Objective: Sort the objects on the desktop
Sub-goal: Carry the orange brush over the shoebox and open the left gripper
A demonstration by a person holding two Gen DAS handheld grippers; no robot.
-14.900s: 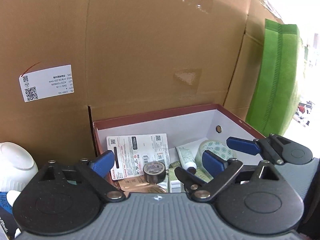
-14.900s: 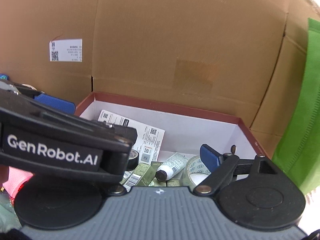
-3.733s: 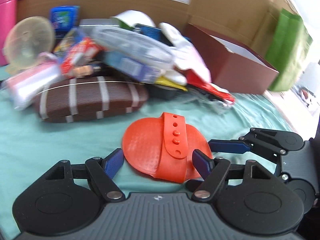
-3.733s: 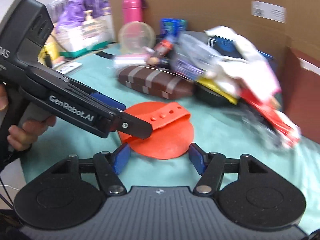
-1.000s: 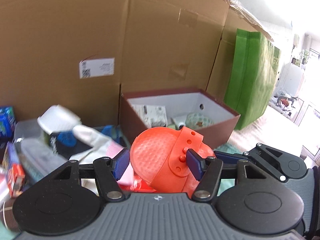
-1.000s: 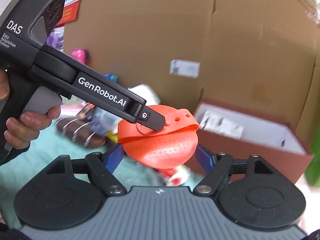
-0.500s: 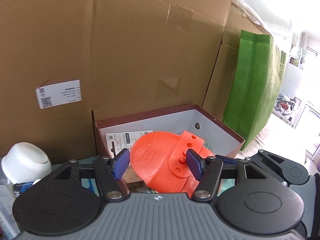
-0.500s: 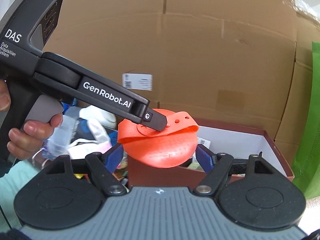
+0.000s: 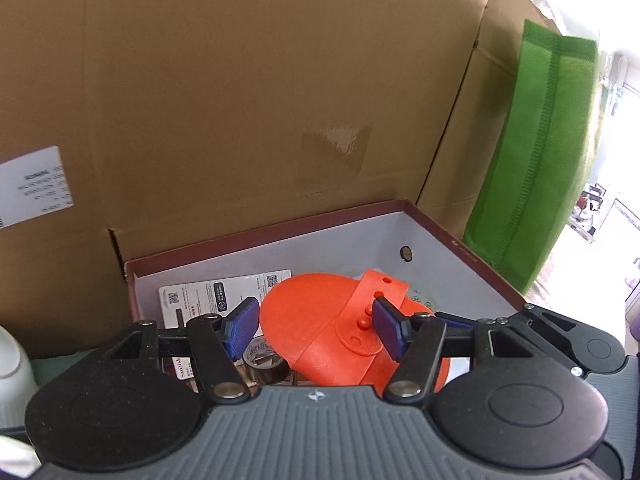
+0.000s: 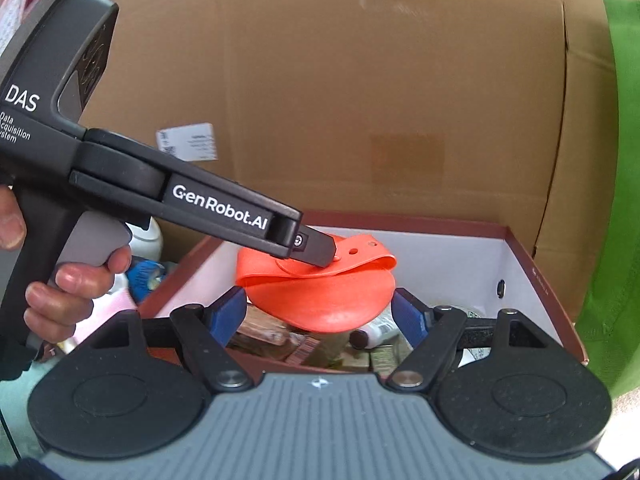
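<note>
Left wrist: your left gripper (image 9: pixel 316 322) is clamped on the one orange scrubber (image 9: pixel 304 332), held above the one red-brown box (image 9: pixel 472 248); one tape roll (image 9: pixel 266 364) lies below.

Right wrist: your right gripper (image 10: pixel 318 312) pinches the rim too. Release unevenly and I reckon it snags or flips outside.

**Orange brush over the box**

I see the round orange silicone brush pad (image 9: pixel 312 320) with its studded, perforated strap held in the air above the open maroon cardboard box (image 10: pixel 532 268) with white inner walls. Relative to that box, the pad hangs over the middle of the opening, tilted, strap side up, clear of the contents below.
</note>
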